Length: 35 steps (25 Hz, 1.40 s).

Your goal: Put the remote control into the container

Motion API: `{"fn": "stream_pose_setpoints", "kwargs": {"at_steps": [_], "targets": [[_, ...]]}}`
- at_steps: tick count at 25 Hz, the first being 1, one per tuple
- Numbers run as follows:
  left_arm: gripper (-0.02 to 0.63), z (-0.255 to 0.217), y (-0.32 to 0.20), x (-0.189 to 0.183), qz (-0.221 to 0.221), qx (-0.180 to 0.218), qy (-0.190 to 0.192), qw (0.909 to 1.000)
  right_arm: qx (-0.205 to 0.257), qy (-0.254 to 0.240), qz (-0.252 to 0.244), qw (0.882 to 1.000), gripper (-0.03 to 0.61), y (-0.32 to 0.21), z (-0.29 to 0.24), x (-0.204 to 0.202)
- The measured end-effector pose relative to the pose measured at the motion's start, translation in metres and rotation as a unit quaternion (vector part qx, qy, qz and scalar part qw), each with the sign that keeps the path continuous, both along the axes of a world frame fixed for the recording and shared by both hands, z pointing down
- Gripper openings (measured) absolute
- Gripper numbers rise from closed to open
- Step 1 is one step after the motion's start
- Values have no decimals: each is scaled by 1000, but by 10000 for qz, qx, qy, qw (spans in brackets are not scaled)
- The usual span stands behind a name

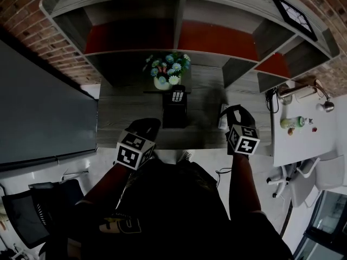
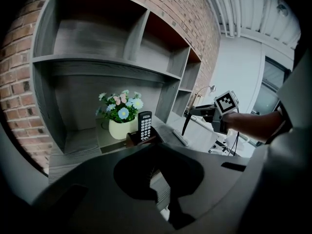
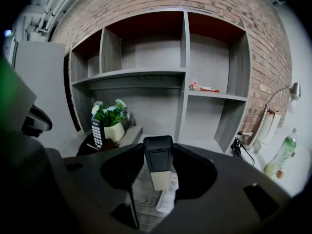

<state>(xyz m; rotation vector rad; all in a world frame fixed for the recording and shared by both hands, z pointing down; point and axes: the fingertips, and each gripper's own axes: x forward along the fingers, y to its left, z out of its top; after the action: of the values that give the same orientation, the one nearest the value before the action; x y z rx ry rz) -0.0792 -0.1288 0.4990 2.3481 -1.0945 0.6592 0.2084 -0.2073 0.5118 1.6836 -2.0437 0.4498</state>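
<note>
Black remote control (image 2: 145,125) upright in container (image 2: 131,140), clear of left gripper (image 1: 147,124) and right gripper (image 1: 232,112), jaws parted.

Head view: we look steeply down from above onto the shelf unit (image 1: 217,39) and counter (image 1: 206,88), at mid range. Left gripper view: we sit low at the counter's left, angled right and up into the shelves. Right gripper view: also low, nearly square-on to the shelves. All three overlap on the flower pot (image 1: 161,83) and the upright remote control (image 1: 177,96). The two gripper views see that pair from opposite flanks.
</note>
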Motion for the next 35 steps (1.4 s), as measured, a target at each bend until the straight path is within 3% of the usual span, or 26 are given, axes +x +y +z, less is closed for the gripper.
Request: {"fn": "stream_pose_setpoints", "kwargs": {"at_steps": [3,7,10,16,21,29,35], "targets": [[6,-4,0,-9,-83,54,78,9999,246,-679,-38,9974,189,2,-26,-29],[6,-7,-2,-20,-177,114,104,9997,478,-1641,-345,9847,189,2,-63,-83],[6,-5,1,-28,-209,120,78,9997,443,-1964,-670,9772,189,2,-73,-127],[6,-5,7,-41,-283,121,121,9995,98,-1933,-947,9765,189,2,-44,-177],[6,-2,13,-56,-406,117,75,9991,-50,-1585,-771,9843,190,0,-21,-186],[6,-3,17,-67,-494,134,95,9986,-798,-1162,-937,9856,190,10,25,-204],[6,-2,21,-71,-470,114,97,9988,-805,-967,-1021,9868,192,6,29,-211]]}}
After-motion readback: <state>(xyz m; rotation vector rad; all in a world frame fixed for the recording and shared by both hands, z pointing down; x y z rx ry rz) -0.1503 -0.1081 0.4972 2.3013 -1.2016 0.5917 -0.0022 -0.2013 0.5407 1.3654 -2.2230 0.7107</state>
